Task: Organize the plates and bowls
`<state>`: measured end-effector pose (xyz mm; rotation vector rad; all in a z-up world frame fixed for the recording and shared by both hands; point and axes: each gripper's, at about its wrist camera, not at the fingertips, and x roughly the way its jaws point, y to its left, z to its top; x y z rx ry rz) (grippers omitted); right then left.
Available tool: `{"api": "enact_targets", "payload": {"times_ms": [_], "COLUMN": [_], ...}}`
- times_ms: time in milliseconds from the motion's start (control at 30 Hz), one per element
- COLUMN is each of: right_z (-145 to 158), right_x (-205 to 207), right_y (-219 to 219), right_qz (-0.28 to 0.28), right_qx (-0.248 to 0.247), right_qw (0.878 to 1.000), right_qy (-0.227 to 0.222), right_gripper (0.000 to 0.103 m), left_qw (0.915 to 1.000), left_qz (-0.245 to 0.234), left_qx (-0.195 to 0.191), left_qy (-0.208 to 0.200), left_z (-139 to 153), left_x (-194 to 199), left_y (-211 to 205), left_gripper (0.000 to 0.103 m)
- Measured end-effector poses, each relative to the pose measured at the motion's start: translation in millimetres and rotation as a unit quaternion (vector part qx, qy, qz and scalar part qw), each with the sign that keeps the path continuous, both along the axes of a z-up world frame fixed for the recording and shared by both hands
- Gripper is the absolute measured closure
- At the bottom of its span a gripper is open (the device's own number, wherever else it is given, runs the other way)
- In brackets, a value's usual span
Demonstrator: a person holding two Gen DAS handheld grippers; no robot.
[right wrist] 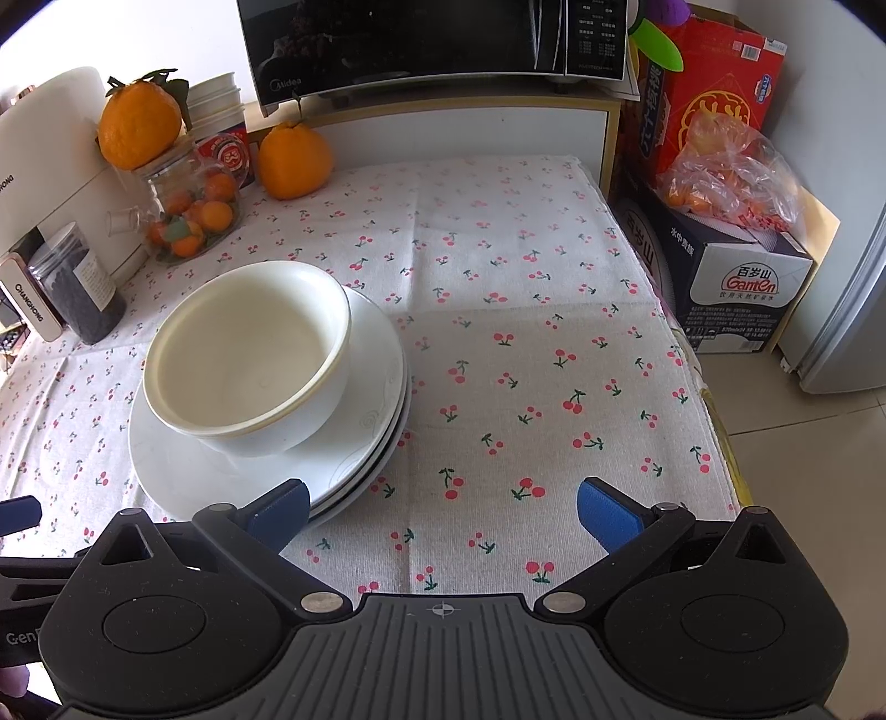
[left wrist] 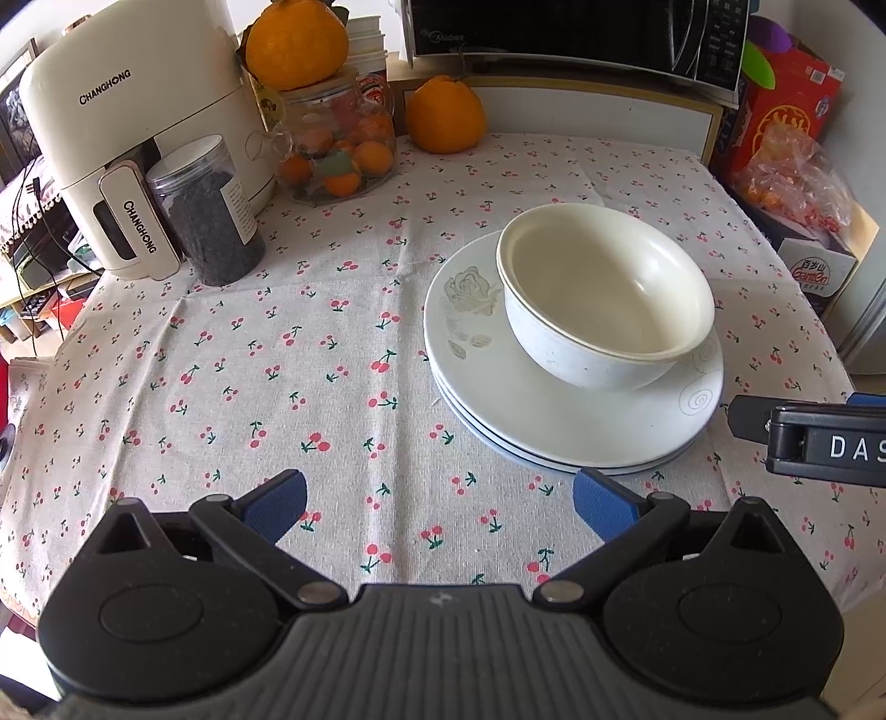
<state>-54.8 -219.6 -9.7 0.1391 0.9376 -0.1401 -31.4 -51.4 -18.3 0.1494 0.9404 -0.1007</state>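
Note:
Two nested white bowls (left wrist: 606, 293) (right wrist: 249, 354) sit on a stack of white plates (left wrist: 487, 399) (right wrist: 166, 471) on the cherry-print tablecloth. My left gripper (left wrist: 440, 507) is open, low over the cloth, with the stack ahead and to its right. My right gripper (right wrist: 443, 512) is open too, with nothing between its fingers; its left finger (right wrist: 279, 509) overlaps the near rim of the plates. The right gripper's body (left wrist: 819, 437) shows at the right edge of the left wrist view, beside the plates.
At the back left stand a white Changhong appliance (left wrist: 111, 127), a dark-filled jar (left wrist: 207, 213) and a glass jar of small oranges (left wrist: 338, 149). A big orange (left wrist: 443, 113) and a microwave (left wrist: 576, 27) are behind. Boxes (right wrist: 742, 277) stand right of the table edge.

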Motion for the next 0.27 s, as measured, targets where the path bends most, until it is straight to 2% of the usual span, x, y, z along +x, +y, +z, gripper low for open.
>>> {"api": "enact_targets", "payload": {"times_ms": [267], "right_z": [-1.0], "right_x": [-0.6], "right_y": [0.2], "right_qz": [-0.001], "right_qx": [-0.001], "right_qw": [1.0], "right_qy": [0.0], "right_gripper": [0.0], "left_qw": [1.0], "left_qz": [-0.001], "left_qx": [0.001], "left_qy": [0.0], "left_z": [-0.5], "left_x": [1.0], "left_y": [0.9], "left_gripper": [0.0]}}
